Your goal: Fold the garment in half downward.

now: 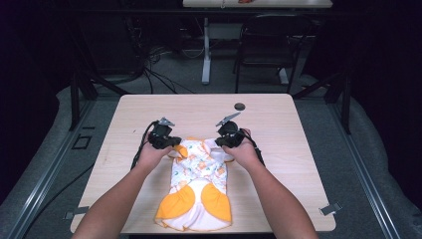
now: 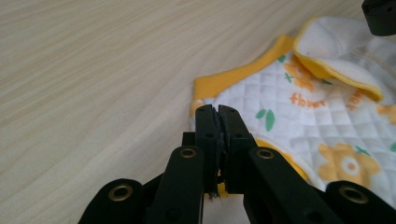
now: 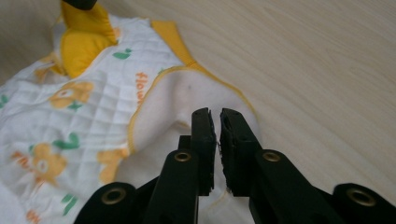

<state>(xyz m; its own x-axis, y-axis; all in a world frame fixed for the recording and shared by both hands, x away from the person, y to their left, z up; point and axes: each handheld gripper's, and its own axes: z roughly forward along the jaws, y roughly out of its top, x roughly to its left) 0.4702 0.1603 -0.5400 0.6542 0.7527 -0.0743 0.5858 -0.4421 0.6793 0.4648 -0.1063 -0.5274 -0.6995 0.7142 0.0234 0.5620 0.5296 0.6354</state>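
A small quilted garment (image 1: 199, 184), white with orange flowers and yellow trim, lies flat on the wooden table (image 1: 278, 124). My left gripper (image 1: 174, 144) is at its far left corner. In the left gripper view, that gripper (image 2: 218, 110) is shut on the yellow-edged garment (image 2: 327, 126). My right gripper (image 1: 219, 144) is at the far right corner. In the right gripper view, it (image 3: 215, 114) is shut on a turned-over white flap of the garment (image 3: 70, 121). A raised yellow sleeve (image 3: 86, 42) runs up to the left gripper (image 3: 81, 3).
A small dark round disc (image 1: 240, 106) lies on the table beyond the grippers. Behind the table stand a black chair (image 1: 271, 45) and a white desk leg (image 1: 206, 55), with cables (image 1: 149, 74) on the floor. Bare wood surrounds the garment on all sides.
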